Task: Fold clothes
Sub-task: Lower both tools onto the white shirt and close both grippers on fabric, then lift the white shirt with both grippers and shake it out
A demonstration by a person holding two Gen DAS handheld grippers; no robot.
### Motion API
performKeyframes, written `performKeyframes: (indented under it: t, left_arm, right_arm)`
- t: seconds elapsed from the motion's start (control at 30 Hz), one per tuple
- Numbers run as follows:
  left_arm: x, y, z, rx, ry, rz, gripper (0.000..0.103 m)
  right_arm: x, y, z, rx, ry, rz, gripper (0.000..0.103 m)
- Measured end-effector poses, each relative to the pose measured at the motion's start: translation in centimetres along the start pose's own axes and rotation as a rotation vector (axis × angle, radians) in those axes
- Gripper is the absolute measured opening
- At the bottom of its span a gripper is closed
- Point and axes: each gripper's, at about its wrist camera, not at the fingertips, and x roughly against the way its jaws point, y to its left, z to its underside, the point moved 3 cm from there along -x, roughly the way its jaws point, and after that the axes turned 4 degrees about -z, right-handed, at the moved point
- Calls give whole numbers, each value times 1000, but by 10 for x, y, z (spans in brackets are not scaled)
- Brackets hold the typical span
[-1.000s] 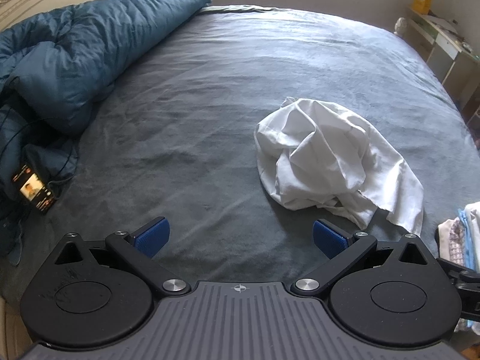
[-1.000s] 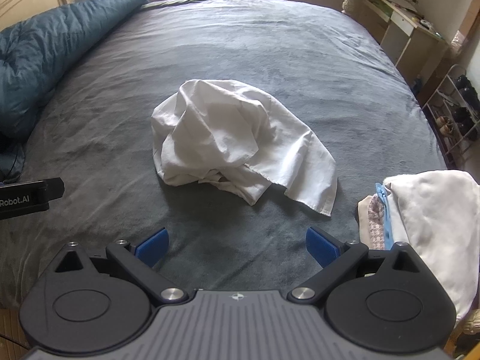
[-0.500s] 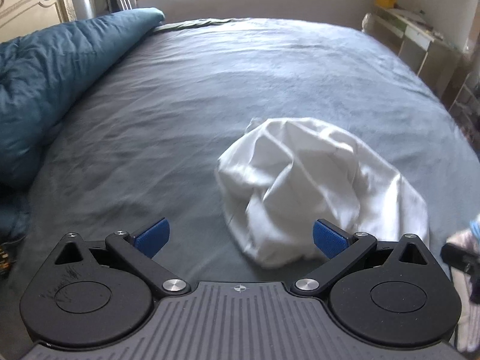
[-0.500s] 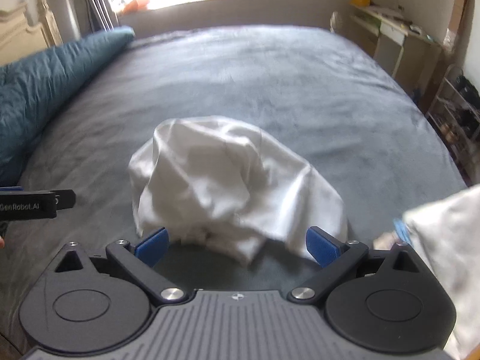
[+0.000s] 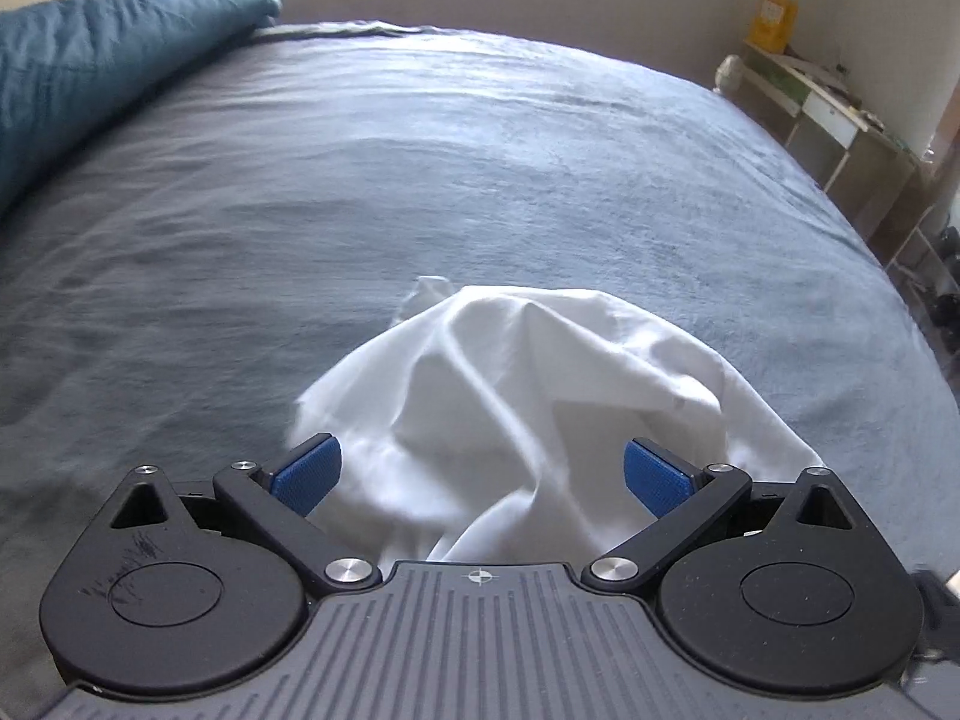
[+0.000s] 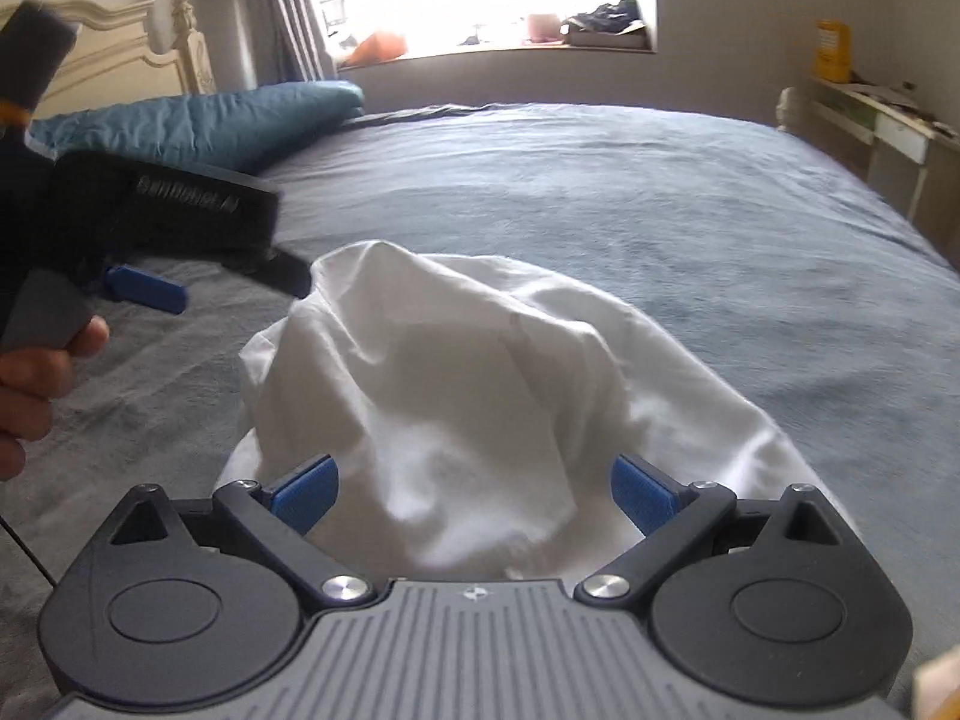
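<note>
A crumpled white garment (image 5: 510,396) (image 6: 456,396) lies in a heap on the grey bed cover (image 5: 420,168) (image 6: 690,210). My left gripper (image 5: 480,474) is open, low over the near edge of the heap, with cloth showing between its blue pads but not pinched. My right gripper (image 6: 474,483) is open too, right at the near side of the heap, its blue pads wide apart. In the right wrist view the left gripper (image 6: 144,294) shows at the left, held by a hand (image 6: 30,384), beside the garment's left side.
A teal duvet (image 5: 90,78) (image 6: 198,120) is bunched along the left of the bed by a cream headboard (image 6: 120,60). A window sill (image 6: 510,48) runs behind the bed. A desk (image 5: 840,120) (image 6: 888,120) stands at the right.
Both grippers have come down and forward onto the white garment, which now fills the space between their pads. Both stayed open. The left gripper now shows large in the right wrist view.
</note>
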Motion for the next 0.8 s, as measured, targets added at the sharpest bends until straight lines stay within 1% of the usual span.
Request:
performKeyframes:
  t: [0.03,0.07,0.13,0.17,0.2,0.23,0.27,0.3,0.33,0.37,0.4,0.43,0.47,0.53,0.57,0.6,0.73,0.8]
  left_arm:
    - [-8,-3,-1,-7,10,-4,94]
    - [-16,-5,-1,-17,26,-17,90]
    - [-34,-7,1,-36,70,-19,67]
    - [-40,-8,4,-42,94,-18,62]
    - [-45,-10,7,-51,113,-19,57]
    - [-47,-12,11,-70,120,-26,55]
    - [-49,-14,14,-88,126,-34,53]
    - [-51,-15,18,-106,133,-41,47]
    - [-51,-16,21,-122,138,-50,37]
    - [-51,-16,25,-133,143,-54,31]
    - [-50,-15,28,-131,150,-49,19]
    - [-50,-13,31,-130,156,-42,12]
    - [-48,-12,33,-130,160,-38,10]
    - [-42,-9,40,-138,158,-37,4]
    - [-37,-7,44,-142,156,-32,3]
    - [-30,-5,47,-143,154,-22,1]
    - [6,6,62,-159,142,35,0]
    - [27,15,74,-152,158,72,0]
  right_arm:
    - [-12,9,-3,2,12,-14,97]
    - [-23,7,-3,-3,22,-19,97]
    - [-42,3,-3,-18,49,-35,92]
    - [-51,1,-2,-23,63,-33,91]
    - [-59,-2,-2,-27,79,-18,86]
    - [-66,-5,-1,-36,92,-4,83]
    - [-72,-9,0,-52,106,0,82]
    - [-78,-13,1,-67,120,4,80]
    - [-84,-16,2,-76,141,13,74]
    - [-87,-19,4,-91,157,5,70]
    - [-91,-22,6,-105,173,-3,61]
    - [-94,-25,9,-120,189,-12,47]
    - [-91,-25,14,-135,192,-24,39]
    - [-79,-22,15,-135,180,-35,11]
    - [-73,-20,15,-135,174,-42,7]
    - [-63,-18,15,-137,163,-56,4]
    - [-16,2,19,-115,119,-111,3]
    - [8,15,25,-124,117,-161,3]
